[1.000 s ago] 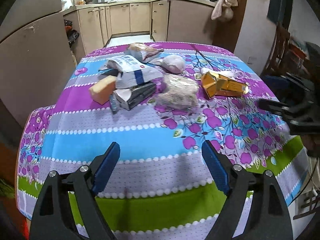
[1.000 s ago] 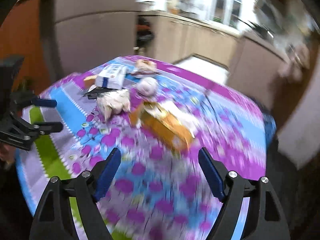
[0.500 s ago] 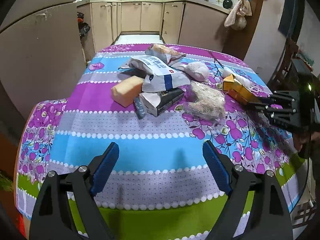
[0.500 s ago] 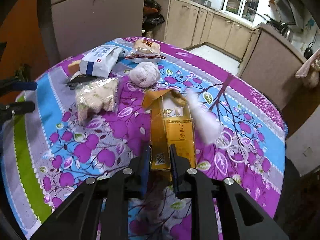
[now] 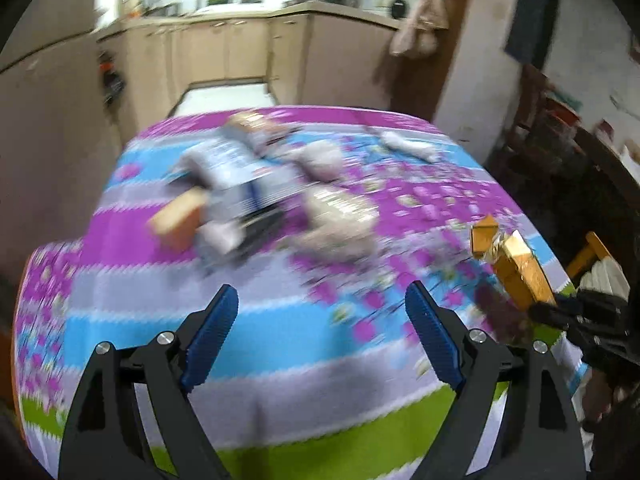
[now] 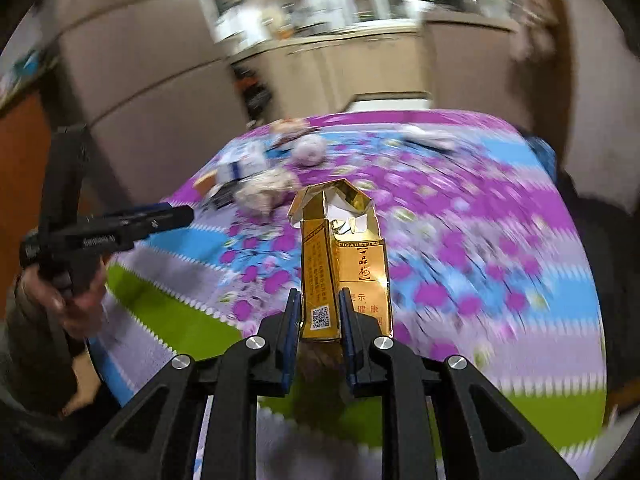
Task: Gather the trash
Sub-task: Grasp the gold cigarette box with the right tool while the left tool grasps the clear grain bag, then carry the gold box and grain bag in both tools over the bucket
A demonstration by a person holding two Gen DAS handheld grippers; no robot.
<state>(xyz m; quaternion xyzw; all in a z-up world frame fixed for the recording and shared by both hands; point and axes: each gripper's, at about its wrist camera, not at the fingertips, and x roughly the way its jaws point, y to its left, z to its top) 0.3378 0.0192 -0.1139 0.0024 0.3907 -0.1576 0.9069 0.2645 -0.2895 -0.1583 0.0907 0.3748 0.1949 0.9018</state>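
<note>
My right gripper (image 6: 320, 304) is shut on a gold cigarette carton (image 6: 344, 252) with its top torn open, held above the near part of the table. The carton also shows in the left wrist view (image 5: 512, 260) at the right edge. My left gripper (image 5: 322, 320) is open and empty above the table's near side. A pile of trash lies on the far left of the table: a white and blue bag (image 5: 240, 176), an orange block (image 5: 176, 220), a clear bag of crumbs (image 5: 340, 216) and a round whitish wad (image 5: 320, 160). Both views are blurred.
The table has a purple, blue and green flowered cloth (image 5: 280, 340). A crumpled white scrap (image 5: 408, 146) lies at the far right. Kitchen cabinets (image 5: 224, 52) stand behind. A dark chair (image 5: 560, 128) stands at the right. The left gripper shows at the left in the right wrist view (image 6: 120, 228).
My right gripper shut on the gold carton half a second ago and has now lifted it off the table, pulling back toward the near edge. My left gripper stays open.
</note>
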